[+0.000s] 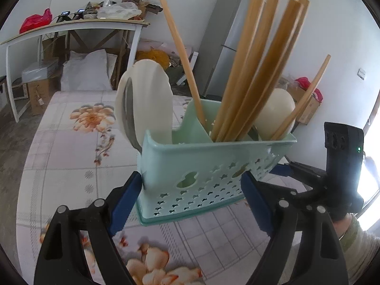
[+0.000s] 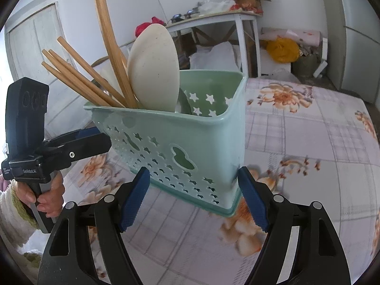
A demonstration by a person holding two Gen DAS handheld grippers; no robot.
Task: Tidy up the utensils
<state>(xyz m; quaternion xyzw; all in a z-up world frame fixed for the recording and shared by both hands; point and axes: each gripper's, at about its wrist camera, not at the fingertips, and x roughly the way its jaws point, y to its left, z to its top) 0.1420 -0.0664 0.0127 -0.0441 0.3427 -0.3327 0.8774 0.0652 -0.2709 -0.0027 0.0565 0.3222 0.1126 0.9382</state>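
Mint-green perforated plastic utensil caddy upright on a floral patchwork-print cloth, bracketed by both grippers.

Holds tan wooden chopsticks and cream plastic spoons. Left gripper spread wide around one end, blue pads beside the walls, pressing unclear; right gripper likewise at the other end, gripping nothing seen. Beyond the fingertips: bare cloth, then white cluttered table, grey fridge.
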